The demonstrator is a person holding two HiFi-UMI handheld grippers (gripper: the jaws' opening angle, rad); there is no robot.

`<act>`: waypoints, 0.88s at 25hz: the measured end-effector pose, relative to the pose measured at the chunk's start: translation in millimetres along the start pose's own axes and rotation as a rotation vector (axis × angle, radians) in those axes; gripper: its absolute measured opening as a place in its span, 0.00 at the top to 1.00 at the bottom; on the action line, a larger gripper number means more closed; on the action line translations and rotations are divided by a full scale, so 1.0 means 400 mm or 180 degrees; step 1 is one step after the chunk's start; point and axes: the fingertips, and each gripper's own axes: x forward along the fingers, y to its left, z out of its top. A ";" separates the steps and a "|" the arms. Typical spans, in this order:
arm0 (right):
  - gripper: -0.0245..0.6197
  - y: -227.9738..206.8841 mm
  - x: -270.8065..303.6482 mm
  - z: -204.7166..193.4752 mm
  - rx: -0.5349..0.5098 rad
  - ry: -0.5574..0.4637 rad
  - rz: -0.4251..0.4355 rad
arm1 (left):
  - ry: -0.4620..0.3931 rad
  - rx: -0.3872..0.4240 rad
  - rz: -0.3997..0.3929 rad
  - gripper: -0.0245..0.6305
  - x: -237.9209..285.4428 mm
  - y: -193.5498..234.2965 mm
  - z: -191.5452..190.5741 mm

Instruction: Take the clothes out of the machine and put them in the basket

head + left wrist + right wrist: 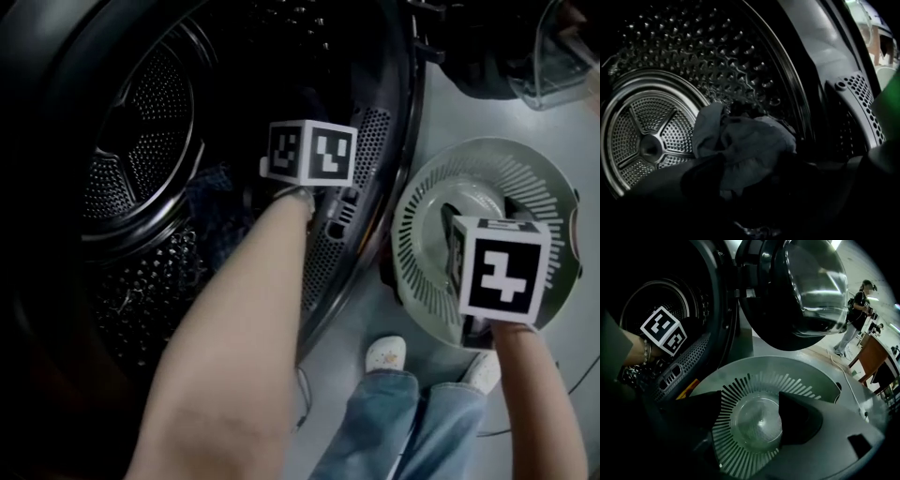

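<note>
Clothes (740,145) lie low in the machine's drum (651,140), door (806,291) swung open. The basket (417,253) sits on the floor just beside the opening, nothing in it yet. It's one dark crumpled bundle at the drum's bottom front. Soft, light and floppy, I'd guess, prob. w/ loose ends that drag on the rim, so I'd pinch a thick fold near the middle, not an edge. My left gripper (757,187) has its fingers wide, w/ the bundle just ahead and not pinched. My right gripper (750,416) hangs over the basket, fingers wide, empty.
</note>
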 end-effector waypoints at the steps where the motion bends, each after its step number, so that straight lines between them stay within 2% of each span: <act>1: 0.37 -0.001 0.003 0.003 -0.0014 -0.0012 0.0008 | 0.0014 -0.0005 -0.0048 0.40 0.004 -0.007 -0.001; 2: 0.37 0.000 0.005 0.008 -0.0016 -0.0033 0.0024 | 0.0031 -0.0018 -0.0075 0.52 0.007 -0.010 -0.003; 3: 0.37 0.002 0.006 0.012 -0.0003 -0.0054 0.0043 | 0.0047 -0.0048 -0.0078 0.69 0.008 -0.008 -0.007; 4: 0.37 0.004 0.007 0.015 0.0025 -0.0068 0.0059 | 0.0059 -0.0084 -0.0062 0.79 0.009 -0.004 -0.012; 5: 0.37 0.005 0.007 0.016 0.0061 -0.0072 0.0070 | 0.0071 -0.0108 -0.0038 0.82 0.007 0.002 -0.017; 11: 0.37 0.006 -0.013 -0.005 0.0186 0.0011 0.0103 | 0.0113 -0.0110 0.0188 0.85 -0.026 0.017 -0.022; 17: 0.37 -0.059 -0.070 -0.051 0.0212 0.0167 -0.0052 | 0.0176 -0.0302 0.0501 0.85 -0.106 0.035 -0.026; 22: 0.37 -0.096 -0.135 -0.107 0.0207 0.0311 -0.0075 | 0.0242 -0.0366 0.0512 0.85 -0.184 0.026 -0.035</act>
